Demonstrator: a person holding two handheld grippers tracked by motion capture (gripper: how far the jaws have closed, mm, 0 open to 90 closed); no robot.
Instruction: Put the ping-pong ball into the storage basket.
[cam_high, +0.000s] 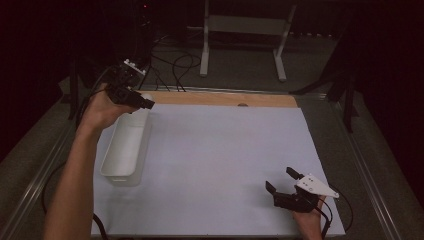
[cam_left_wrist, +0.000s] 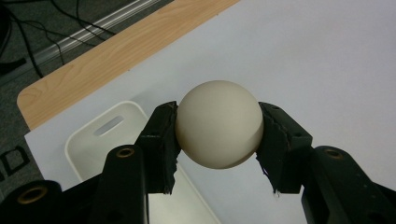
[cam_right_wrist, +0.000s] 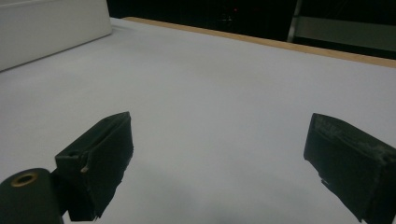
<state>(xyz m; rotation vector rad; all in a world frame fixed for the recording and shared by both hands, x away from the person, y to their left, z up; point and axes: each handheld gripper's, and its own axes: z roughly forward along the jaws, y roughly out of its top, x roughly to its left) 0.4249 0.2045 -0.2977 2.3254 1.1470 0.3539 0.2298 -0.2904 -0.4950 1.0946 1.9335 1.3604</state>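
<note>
A cream-white ball (cam_left_wrist: 219, 123) is clamped between the two black pads of my left gripper (cam_left_wrist: 218, 135), which is shut on it. The high view has that left gripper (cam_high: 142, 102) raised over the far end of a long white tray (cam_high: 122, 145) at the table's left. In the left gripper view the tray (cam_left_wrist: 88, 140) lies below the ball, its handle slot showing. My right gripper (cam_high: 281, 181) rests low at the near right of the white sheet, jaws spread wide. Nothing lies between its pads (cam_right_wrist: 105, 154), just bare sheet.
A white sheet (cam_high: 215, 160) covers the table, with a wooden strip (cam_high: 225, 98) along the far edge. Metal rails run down both sides. Cables and a white stand (cam_high: 245, 30) sit on the dark floor beyond. The tray's wall (cam_right_wrist: 46, 28) appears at the far left of the right gripper view.
</note>
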